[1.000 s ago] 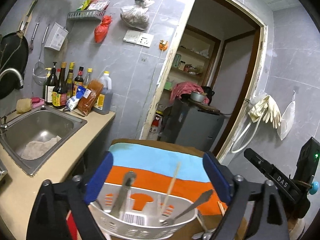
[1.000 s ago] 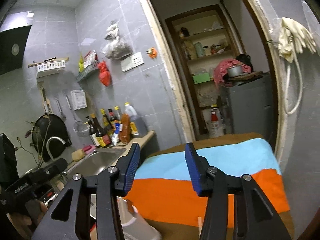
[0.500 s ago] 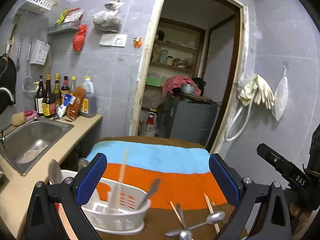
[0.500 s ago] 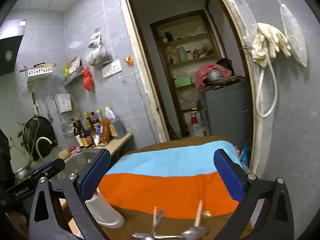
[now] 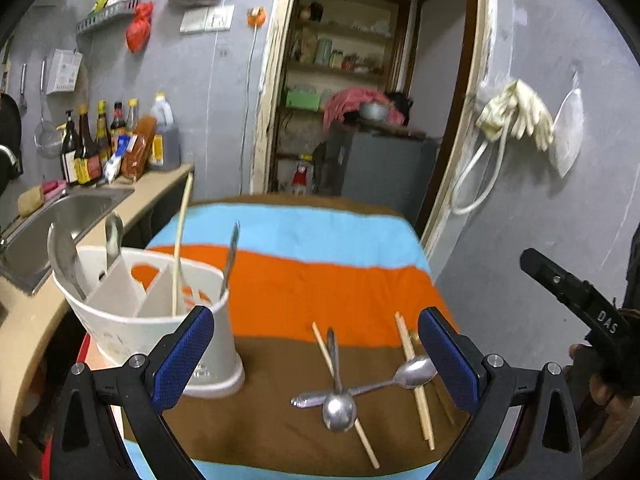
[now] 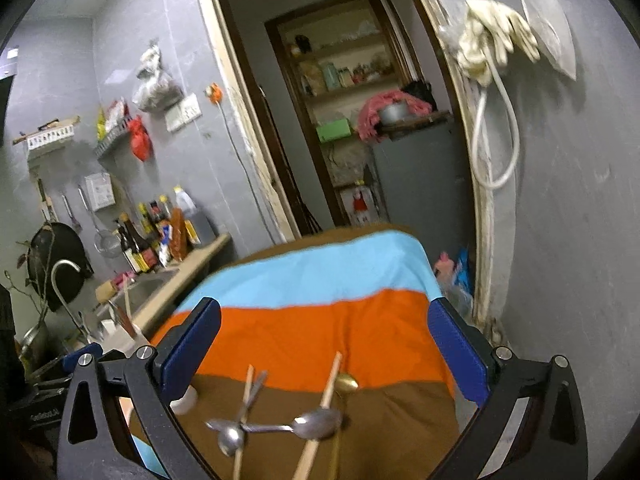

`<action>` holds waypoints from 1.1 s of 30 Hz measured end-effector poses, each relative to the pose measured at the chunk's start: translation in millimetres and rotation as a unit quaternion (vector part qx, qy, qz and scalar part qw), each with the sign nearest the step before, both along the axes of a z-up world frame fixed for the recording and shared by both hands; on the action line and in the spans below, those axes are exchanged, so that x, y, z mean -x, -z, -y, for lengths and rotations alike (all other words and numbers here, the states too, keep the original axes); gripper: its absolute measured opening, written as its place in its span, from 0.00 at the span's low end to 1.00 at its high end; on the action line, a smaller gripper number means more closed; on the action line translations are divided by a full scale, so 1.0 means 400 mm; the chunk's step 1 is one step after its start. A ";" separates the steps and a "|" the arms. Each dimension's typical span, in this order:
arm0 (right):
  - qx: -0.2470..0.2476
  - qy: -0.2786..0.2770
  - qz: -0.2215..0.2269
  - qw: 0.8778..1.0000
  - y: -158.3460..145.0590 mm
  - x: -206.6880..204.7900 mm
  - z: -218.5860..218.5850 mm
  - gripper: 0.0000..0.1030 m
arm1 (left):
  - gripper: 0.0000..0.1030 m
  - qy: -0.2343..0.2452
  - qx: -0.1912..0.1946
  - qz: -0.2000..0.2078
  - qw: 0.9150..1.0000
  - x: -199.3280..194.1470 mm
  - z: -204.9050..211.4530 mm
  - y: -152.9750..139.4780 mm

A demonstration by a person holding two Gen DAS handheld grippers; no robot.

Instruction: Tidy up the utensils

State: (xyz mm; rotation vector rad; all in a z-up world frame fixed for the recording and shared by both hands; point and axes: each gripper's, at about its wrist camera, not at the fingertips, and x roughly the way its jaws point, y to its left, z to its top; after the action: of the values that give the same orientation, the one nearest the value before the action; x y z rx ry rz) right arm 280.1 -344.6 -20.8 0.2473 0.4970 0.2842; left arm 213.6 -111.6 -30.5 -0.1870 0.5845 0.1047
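On the striped cloth (image 5: 320, 280) of blue, orange and brown that covers the worktop, loose utensils lie in a small heap on the brown band. Two shiny metal spoons cross each other: one spoon (image 5: 339, 408) has its bowl toward the camera and its handle running away up the cloth, the other spoon (image 5: 414, 372) lies across it with its bowl out to the right. Pale wooden chopsticks (image 5: 414, 380) lie mixed in with them, one under the crossing, others beside the right-hand bowl. From the right wrist view the same heap sits low and central, spoon bowls (image 6: 318, 424) gleaming, with a small gold-coloured spoon bowl (image 6: 346, 382) just behind a chopstick.

To the left stands the white plastic utensil caddy (image 5: 132, 320), upright on the cloth near its edge, split by inner dividers. It already holds a large metal spoon (image 5: 64, 256), a second spoon (image 5: 113, 238), one long chopstick (image 5: 180, 248) leaning up and a metal handle (image 5: 231, 252).

The left gripper (image 5: 316, 356) hangs with its blue-padded jaws spread wide, nothing between them; the caddy sits just behind its left pad, the heap inside the gap but farther off. The right gripper (image 6: 324, 356) is spread just as wide and grasps nothing, its pads flanking the orange band above the heap. A hand (image 5: 612, 376) at the right edge carries that black tool. Beyond the cloth, a steel sink (image 5: 60, 216) and sauce bottles (image 5: 92, 148) line the counter.
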 end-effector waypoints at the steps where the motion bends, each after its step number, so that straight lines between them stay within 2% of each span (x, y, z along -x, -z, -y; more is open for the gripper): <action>1: 0.000 0.000 -0.008 1.000 0.014 -0.005 0.007 0.98 | 0.99 -0.002 -0.001 -0.010 1.000 -0.009 0.005 0.013; 13: -0.011 -0.036 -0.109 0.993 0.199 -0.105 0.047 0.97 | 0.99 0.022 -0.001 -0.067 0.998 -0.082 0.063 0.127; 14: -0.011 -0.039 -0.116 0.992 0.210 -0.110 0.045 0.95 | 0.97 0.026 0.000 -0.067 0.997 -0.085 0.067 0.131; 16: -0.011 -0.047 -0.129 0.991 0.235 -0.119 0.039 0.81 | 0.92 0.046 -0.001 -0.071 0.996 -0.095 0.082 0.147; 20: -0.004 -0.062 -0.154 0.986 0.284 -0.132 0.030 0.68 | 0.79 0.086 -0.011 -0.080 0.993 -0.109 0.116 0.169; 22: -0.006 -0.071 -0.165 0.984 0.307 -0.140 0.028 0.57 | 0.75 0.110 -0.017 -0.092 0.990 -0.121 0.134 0.189; 26: -0.006 -0.079 -0.181 0.980 0.337 -0.155 0.030 0.53 | 0.67 0.124 -0.029 -0.119 0.985 -0.137 0.154 0.220; 28: -0.012 -0.085 -0.186 0.979 0.347 -0.163 0.032 0.47 | 0.66 0.115 -0.025 -0.126 0.985 -0.139 0.151 0.230; 33: -0.026 -0.098 -0.194 0.976 0.358 -0.157 0.020 0.46 | 0.66 0.088 -0.019 -0.134 0.987 -0.126 0.125 0.232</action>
State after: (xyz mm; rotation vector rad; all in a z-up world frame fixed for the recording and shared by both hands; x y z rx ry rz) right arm 342.8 -352.7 -164.1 0.3067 0.9050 0.4443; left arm 264.2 -161.5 -123.1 -0.0836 0.8642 -0.0320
